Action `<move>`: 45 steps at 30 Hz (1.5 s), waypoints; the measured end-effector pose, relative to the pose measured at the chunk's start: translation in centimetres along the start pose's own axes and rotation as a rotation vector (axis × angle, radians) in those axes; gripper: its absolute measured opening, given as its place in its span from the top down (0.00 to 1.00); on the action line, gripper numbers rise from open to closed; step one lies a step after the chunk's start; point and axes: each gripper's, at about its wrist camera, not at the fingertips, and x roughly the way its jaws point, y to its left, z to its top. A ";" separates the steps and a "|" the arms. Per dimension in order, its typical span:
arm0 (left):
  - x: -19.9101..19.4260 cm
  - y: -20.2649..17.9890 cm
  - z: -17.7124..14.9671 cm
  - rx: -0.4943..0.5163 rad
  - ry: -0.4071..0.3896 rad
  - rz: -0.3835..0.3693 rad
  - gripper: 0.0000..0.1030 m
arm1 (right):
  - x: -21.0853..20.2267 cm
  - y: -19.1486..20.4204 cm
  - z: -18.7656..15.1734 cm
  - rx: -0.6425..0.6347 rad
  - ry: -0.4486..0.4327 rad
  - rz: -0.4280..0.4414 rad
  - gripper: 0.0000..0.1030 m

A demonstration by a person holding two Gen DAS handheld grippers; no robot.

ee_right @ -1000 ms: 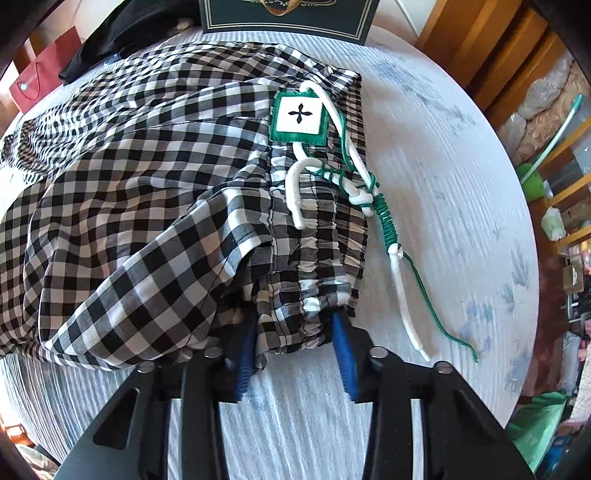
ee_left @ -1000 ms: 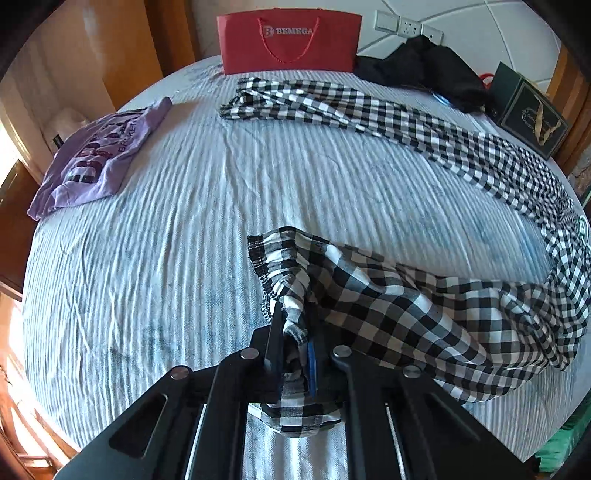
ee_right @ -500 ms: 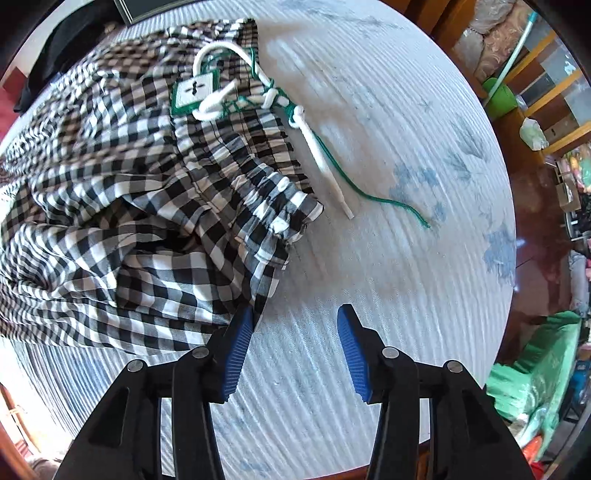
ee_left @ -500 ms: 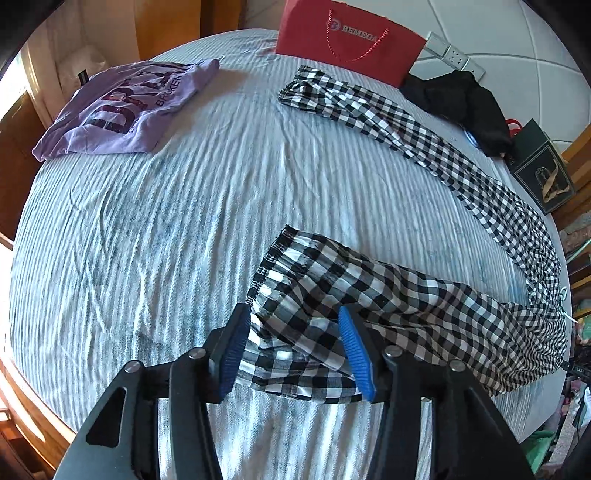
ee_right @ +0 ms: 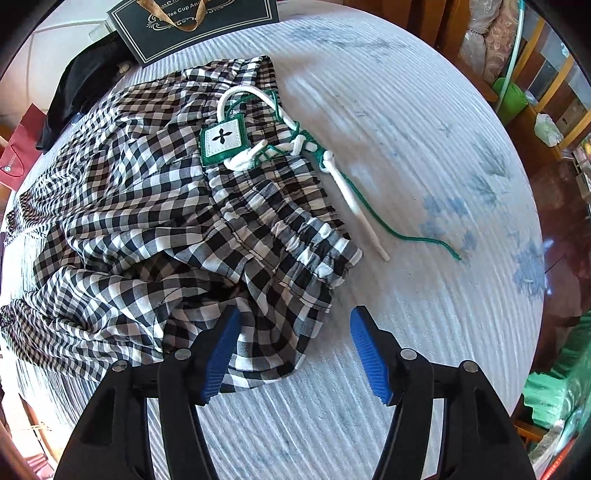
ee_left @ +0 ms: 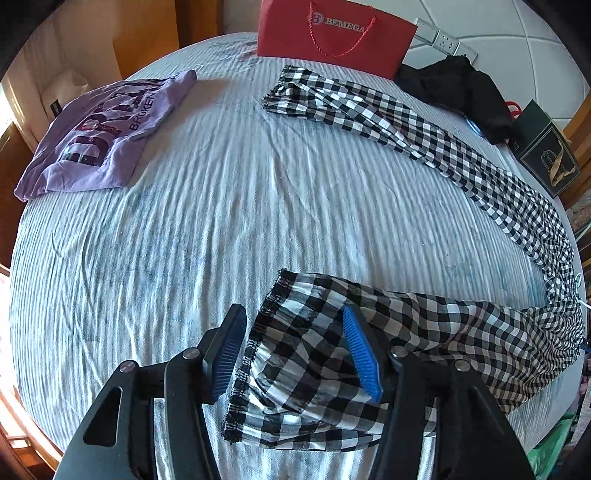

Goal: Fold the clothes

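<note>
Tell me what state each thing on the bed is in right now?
Checked trousers: unfolded, legs spread, released.
Drawstring: knotted, trailing on the bed.
Purple T-shirt: folded flat.
Red bag: upright.
Left hand-held gripper: open over a cuff.
Right hand-held gripper: opening, gripping nothing.

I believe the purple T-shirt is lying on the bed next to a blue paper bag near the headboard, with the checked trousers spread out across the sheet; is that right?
Not quite: the paper bag is red, not blue, as the left wrist view shows. The rest holds: the purple T-shirt lies on the bed, and the checked trousers are spread across the sheet.
</note>
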 end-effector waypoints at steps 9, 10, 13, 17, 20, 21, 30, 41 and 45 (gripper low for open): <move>-4.2 -2.8 3.8 0.098 -0.122 0.078 0.94 | 2.8 2.3 1.3 -0.030 0.038 -0.048 0.35; -6.1 -2.9 4.5 0.107 -0.163 0.076 0.94 | 3.0 2.5 1.5 -0.030 0.041 -0.051 0.35; -11.7 -3.2 6.4 0.134 -0.285 0.070 0.94 | 3.5 2.5 2.1 -0.039 0.046 -0.059 0.32; -14.9 -1.4 3.9 0.124 -0.317 0.070 0.94 | 4.1 2.9 1.7 -0.058 0.047 -0.054 0.20; -12.0 1.3 -1.4 0.096 -0.212 0.088 0.85 | 4.4 3.2 1.4 -0.071 0.037 -0.057 0.19; -10.2 2.4 -3.3 0.077 -0.147 0.095 0.82 | 4.5 3.2 1.3 -0.071 0.035 -0.052 0.19; -7.2 6.0 -5.7 -0.083 -0.086 0.078 0.69 | 4.8 2.2 0.0 -0.046 0.103 -0.001 0.21; -0.3 2.1 -2.0 -0.003 0.010 0.119 0.56 | 2.2 -1.9 1.0 0.092 -0.044 0.047 0.21; 0.4 0.5 -2.7 0.068 -0.006 0.206 0.59 | 0.4 -3.4 1.0 0.102 -0.085 0.055 0.21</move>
